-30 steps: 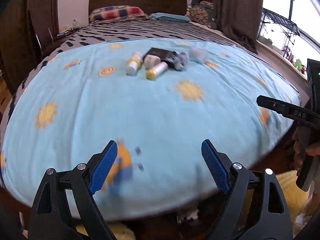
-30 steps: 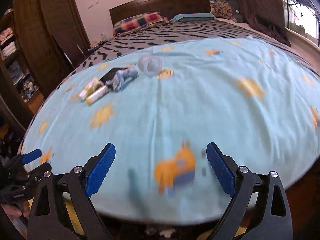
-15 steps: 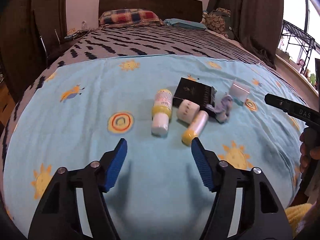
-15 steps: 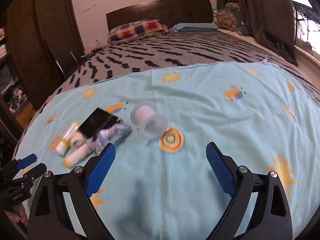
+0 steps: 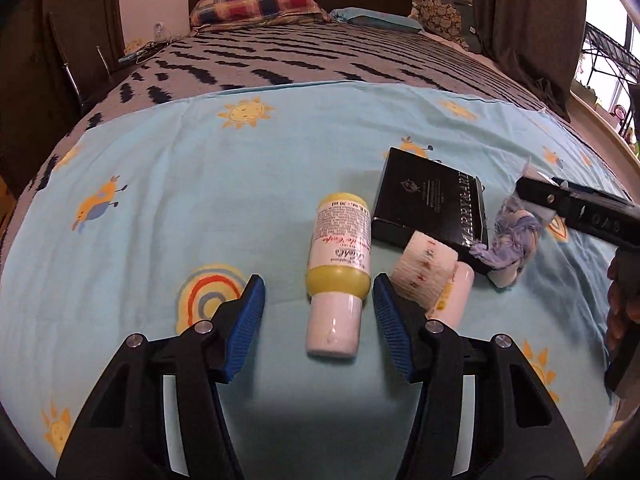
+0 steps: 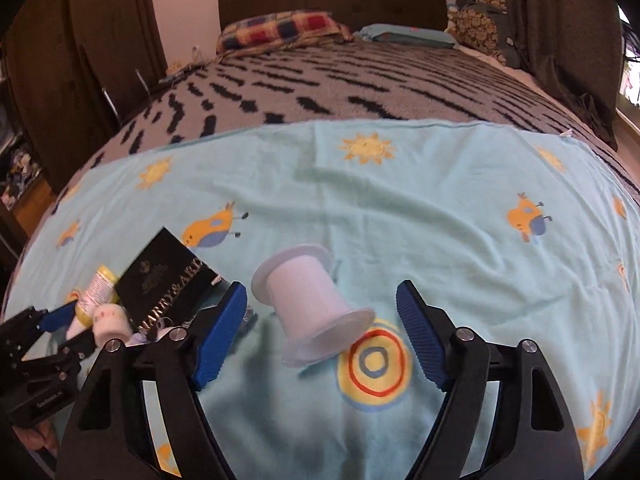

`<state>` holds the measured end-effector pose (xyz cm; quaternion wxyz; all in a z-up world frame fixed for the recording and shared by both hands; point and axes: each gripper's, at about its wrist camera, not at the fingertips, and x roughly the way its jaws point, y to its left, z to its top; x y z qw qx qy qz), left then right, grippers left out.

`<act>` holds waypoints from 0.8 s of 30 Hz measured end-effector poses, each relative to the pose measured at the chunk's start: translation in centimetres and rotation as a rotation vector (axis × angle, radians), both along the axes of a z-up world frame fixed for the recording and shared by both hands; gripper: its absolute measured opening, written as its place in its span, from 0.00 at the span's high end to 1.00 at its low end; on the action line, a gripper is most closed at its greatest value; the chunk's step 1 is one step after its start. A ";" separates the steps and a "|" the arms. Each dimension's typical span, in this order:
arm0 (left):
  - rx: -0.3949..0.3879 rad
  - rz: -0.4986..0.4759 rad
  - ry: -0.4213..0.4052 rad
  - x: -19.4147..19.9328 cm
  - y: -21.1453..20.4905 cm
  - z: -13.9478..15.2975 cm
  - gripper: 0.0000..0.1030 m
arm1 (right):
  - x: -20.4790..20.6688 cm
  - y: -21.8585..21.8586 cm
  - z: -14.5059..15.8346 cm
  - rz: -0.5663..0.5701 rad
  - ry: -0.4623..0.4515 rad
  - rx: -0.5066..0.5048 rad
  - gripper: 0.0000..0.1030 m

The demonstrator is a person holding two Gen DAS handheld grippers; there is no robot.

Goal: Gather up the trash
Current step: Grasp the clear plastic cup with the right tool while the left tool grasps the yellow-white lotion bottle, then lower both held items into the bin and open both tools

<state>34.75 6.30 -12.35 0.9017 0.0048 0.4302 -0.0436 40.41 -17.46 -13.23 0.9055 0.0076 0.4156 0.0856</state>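
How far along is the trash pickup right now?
Nothing looks collected yet. Left gripper is open around the yellow-and-white bottle; right gripper is open around the clear plastic cup. Left on the blanket: black box, paper roll, crumpled wrapper.

Second bottle: a white tube-shaped bottle with a yellow band [image 5: 454, 294] lies mostly hidden under the white paper roll with small coloured marks [image 5: 425, 272] and behind the left gripper's [image 5: 318, 314] right finger.
Black box: the black rectangular cardboard box with silver lettering [image 5: 430, 202] has its near corner covered by that roll.
Rag: the crumpled blue-and-white cloth scrap [image 5: 512, 240] is partly covered by the right gripper's black finger.
Yellow bottle label: the print on the yellow-and-white plastic bottle [image 5: 340, 268] is too small to read fully.
Right view, left edge: the bottles and roll [image 6: 108, 318] are blurred and half hidden behind the left gripper.
Hand: the person's right hand [image 5: 624, 308] is cut off by the frame edge.
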 end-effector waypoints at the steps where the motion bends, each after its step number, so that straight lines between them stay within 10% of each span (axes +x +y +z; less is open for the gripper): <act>1: -0.002 -0.001 -0.002 0.2 0.0 0.0 0.51 | 0.3 0.2 -0.4 0.008 0.012 0.006 0.36; 5: -0.003 -0.008 -0.002 0.7 -0.1 0.1 0.71 | 0.2 0.7 -0.6 0.030 0.010 0.005 0.42; 24: 0.000 -0.066 -0.068 -11.1 -1.7 2.7 0.72 | -11.3 -0.7 3.5 0.062 -0.077 -0.004 0.42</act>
